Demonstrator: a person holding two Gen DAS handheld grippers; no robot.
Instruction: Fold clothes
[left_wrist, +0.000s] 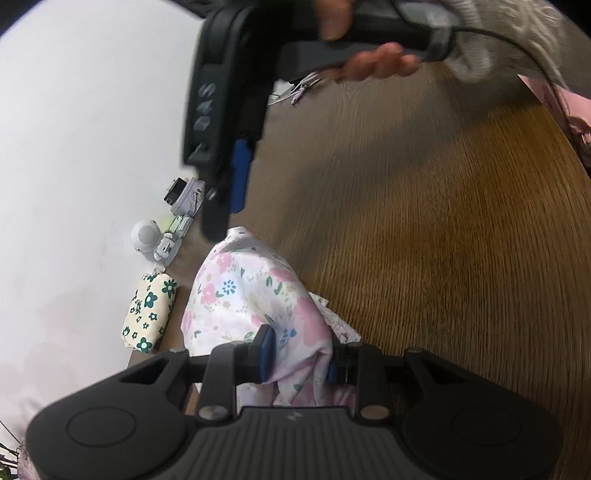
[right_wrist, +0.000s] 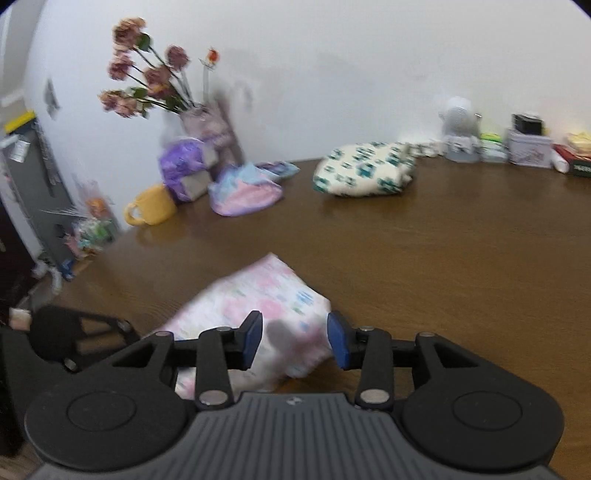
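Observation:
A white garment with a pink floral print (left_wrist: 251, 295) lies bunched on the brown wooden table (left_wrist: 443, 240). My left gripper (left_wrist: 300, 356) is shut on a fold of the floral garment, with cloth pinched between its blue pads. The right gripper (left_wrist: 225, 206) hangs above the garment's far end in the left wrist view. In the right wrist view the right gripper (right_wrist: 295, 341) is open just above the floral garment (right_wrist: 255, 306), blue pads apart, with nothing between them. The view is blurred.
A folded cream cloth with green flowers (right_wrist: 364, 170) lies at the table's back. A yellow mug (right_wrist: 149, 206), a pastel pouch (right_wrist: 243, 190), a vase of dried flowers (right_wrist: 155, 77), a white figure (right_wrist: 458, 114) and small boxes (right_wrist: 528, 147) line the wall.

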